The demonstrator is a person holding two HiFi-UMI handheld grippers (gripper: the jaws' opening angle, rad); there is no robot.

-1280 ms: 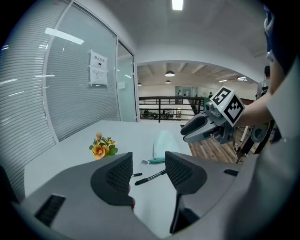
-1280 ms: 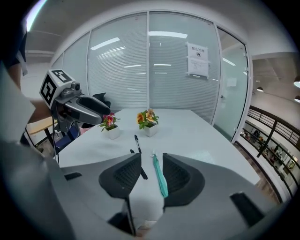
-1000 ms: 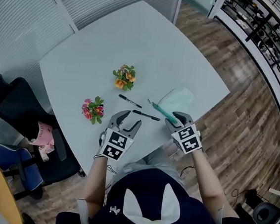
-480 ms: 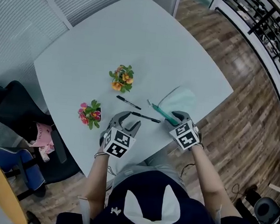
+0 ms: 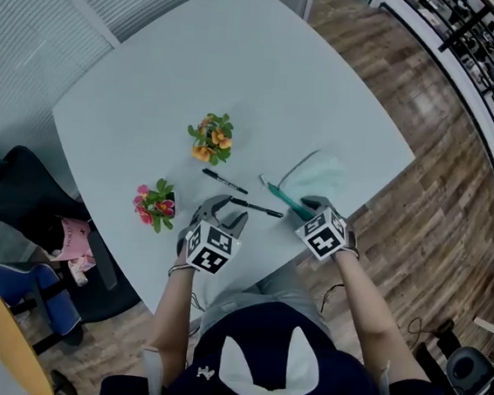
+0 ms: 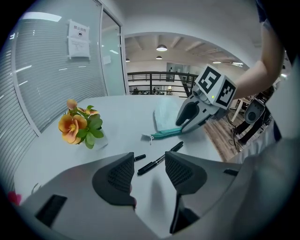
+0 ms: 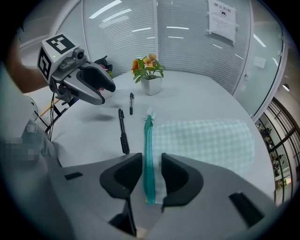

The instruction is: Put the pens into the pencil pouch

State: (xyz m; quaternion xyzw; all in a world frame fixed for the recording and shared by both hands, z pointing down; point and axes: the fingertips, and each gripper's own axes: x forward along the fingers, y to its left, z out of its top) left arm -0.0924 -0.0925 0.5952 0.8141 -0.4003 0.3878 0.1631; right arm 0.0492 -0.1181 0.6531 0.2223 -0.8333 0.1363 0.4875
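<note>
A pale green checked pencil pouch (image 5: 315, 173) (image 7: 201, 138) lies flat near the table's front right edge, its teal zipper (image 7: 148, 154) shut. Two black pens (image 5: 257, 207) (image 5: 224, 180) lie just left of it. My right gripper (image 5: 309, 206) (image 7: 151, 164) straddles the near end of the zipper. Its jaws have just been closing, but a gap still shows on both sides, so it is open. My left gripper (image 5: 226, 212) (image 6: 149, 161) hovers open just short of the nearer pen (image 6: 159, 159), with nothing between its jaws.
An orange flower pot (image 5: 211, 136) (image 6: 77, 126) and a pink one (image 5: 154, 200) stand left of and behind the pens. A black office chair (image 5: 19, 195) sits off the table's left edge (image 5: 94, 229). Wooden floor (image 5: 420, 219) lies to the right.
Both grippers have sunk a little toward the table. The pens and the pouch have not moved.
</note>
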